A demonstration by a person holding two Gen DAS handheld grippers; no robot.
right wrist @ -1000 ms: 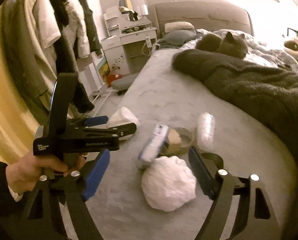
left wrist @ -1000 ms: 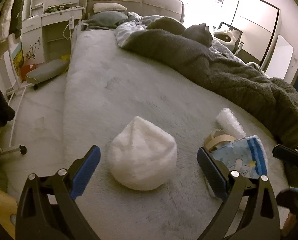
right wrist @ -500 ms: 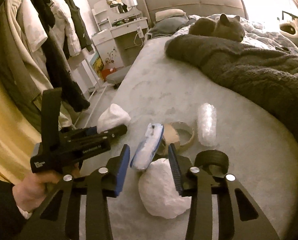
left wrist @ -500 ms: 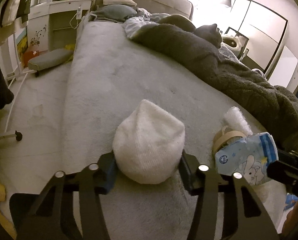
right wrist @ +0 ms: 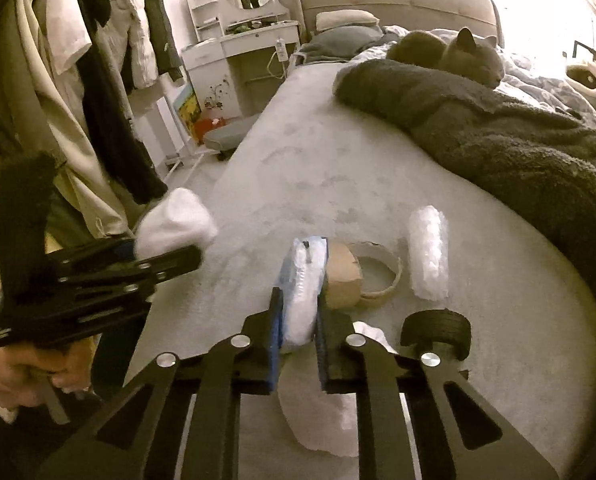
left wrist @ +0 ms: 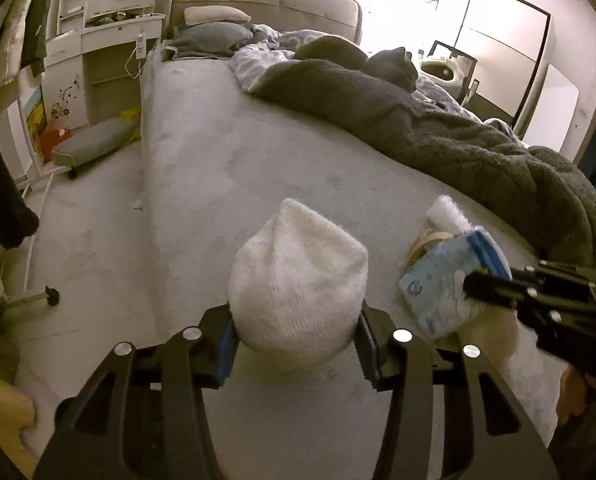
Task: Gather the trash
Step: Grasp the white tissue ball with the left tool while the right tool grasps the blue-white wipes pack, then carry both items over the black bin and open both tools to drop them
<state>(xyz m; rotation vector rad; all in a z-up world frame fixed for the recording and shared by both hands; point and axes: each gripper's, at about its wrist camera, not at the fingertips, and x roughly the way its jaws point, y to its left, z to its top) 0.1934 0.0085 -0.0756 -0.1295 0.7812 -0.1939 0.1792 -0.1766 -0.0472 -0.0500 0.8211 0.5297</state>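
Dim warm room; window glare top right; fisheye edges dark, warped.

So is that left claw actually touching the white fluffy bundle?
Touching. In the left wrist view, both blue pads of the left gripper press the sides of the white bundle, with no gap showing.

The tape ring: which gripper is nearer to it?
Right. The right gripper, shut on the blue packet, sits beside the tape ring; the left gripper is farther left, holding the white bundle.
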